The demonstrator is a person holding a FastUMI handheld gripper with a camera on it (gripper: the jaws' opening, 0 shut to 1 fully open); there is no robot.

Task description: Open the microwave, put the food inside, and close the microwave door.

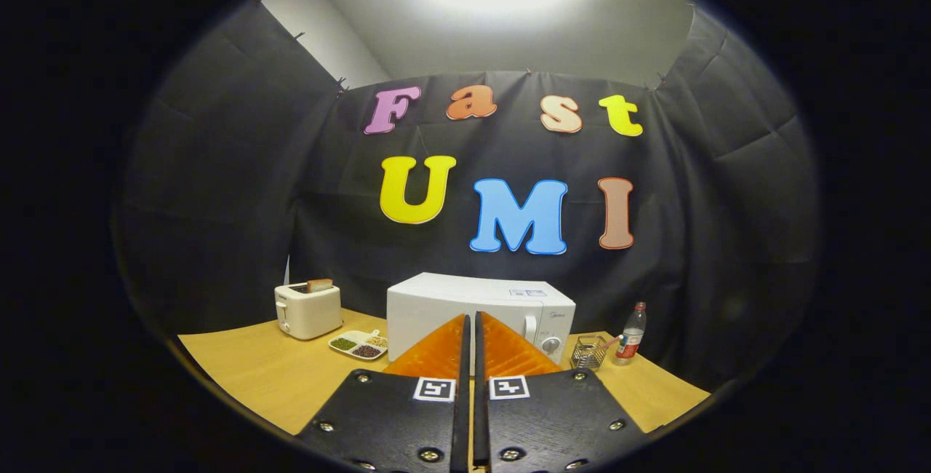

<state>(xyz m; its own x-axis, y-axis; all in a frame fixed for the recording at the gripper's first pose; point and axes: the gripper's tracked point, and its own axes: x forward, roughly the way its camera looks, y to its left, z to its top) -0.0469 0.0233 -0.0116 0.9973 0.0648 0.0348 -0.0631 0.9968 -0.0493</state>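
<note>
The white microwave [476,309] is set at the table's [240,371] far edge, door closed, handle and knob to the right, so it's faced for a front approach. A divided snack dish [358,344] is laid just left of it, toaster [308,308] beyond that; wire basket [588,351] and bottle [631,332] to the right. The gripper [471,331] is aimed at the microwave, fingers nearly closed w/ a thin slit only, nothing held or touched.

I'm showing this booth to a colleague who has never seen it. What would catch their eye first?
Probably the white microwave, door shut, on the wooden table just beyond the claw, whose fingers are closed together with nothing between them. Next, the cream toaster with bread in its slot, left of the microwave, and the water bottle on its right.
</note>
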